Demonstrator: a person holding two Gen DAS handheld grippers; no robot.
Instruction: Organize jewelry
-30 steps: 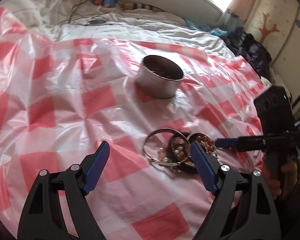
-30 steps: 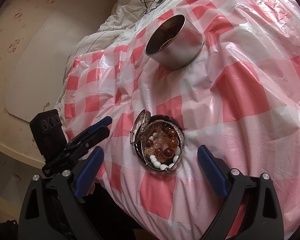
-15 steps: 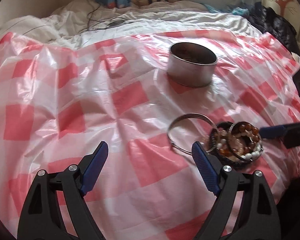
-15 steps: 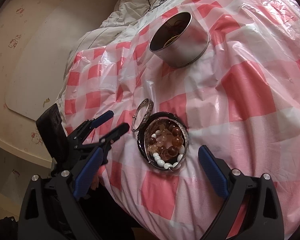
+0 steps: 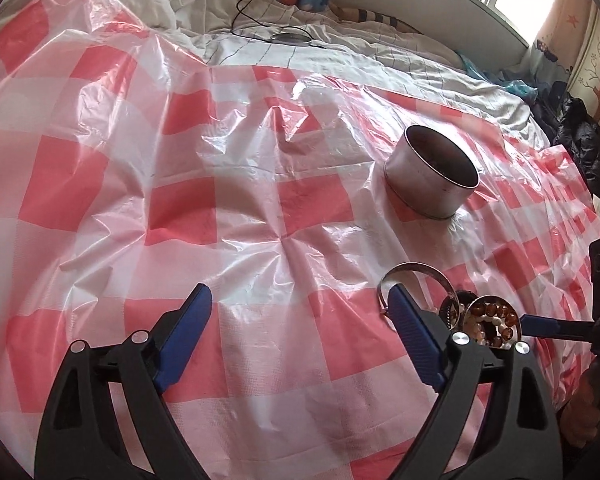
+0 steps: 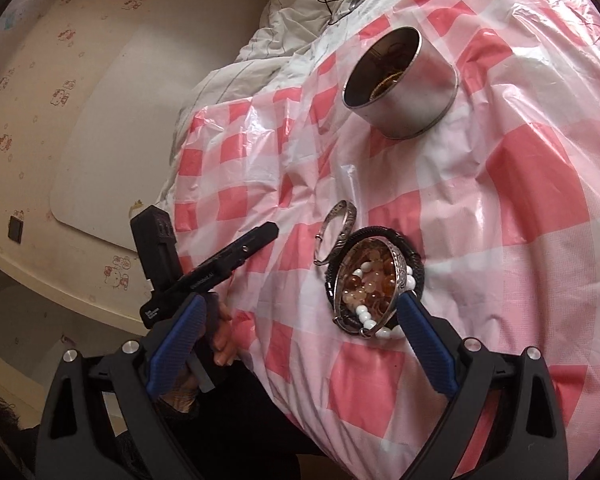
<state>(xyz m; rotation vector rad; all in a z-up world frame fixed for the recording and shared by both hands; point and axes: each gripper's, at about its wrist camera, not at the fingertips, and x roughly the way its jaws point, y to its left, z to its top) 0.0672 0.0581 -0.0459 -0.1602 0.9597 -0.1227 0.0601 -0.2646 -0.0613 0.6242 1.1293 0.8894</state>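
A heap of bead bracelets [image 6: 370,284], amber and white, lies inside dark and silver bangles on the red-checked plastic sheet [image 6: 520,168]. A silver bangle [image 6: 338,232] leans against its left side. Beyond stands a round metal tin [image 6: 400,84] with some jewelry in it. My right gripper [image 6: 300,302] is open, its right fingertip beside the heap's near edge. My left gripper [image 5: 298,294] is open with its jaws still opening and only bare sheet between them. In that view the silver bangle [image 5: 416,270] and heap [image 5: 486,322] lie just past its right finger, with the tin [image 5: 432,172] farther back.
The sheet covers a bed with rumpled white bedding [image 5: 340,52], a cable and a small round device [image 5: 292,38] at the back. Dark clothes [image 5: 584,144] lie at the right edge. A wall with cartoon prints [image 6: 60,92] stands left of the bed. A hand [image 6: 220,332] holds the left gripper.
The left gripper has swung and rolled, so the heap now sits right of its right finger instead of between the fingers. In the right wrist view it has reached in toward the silver bangle.
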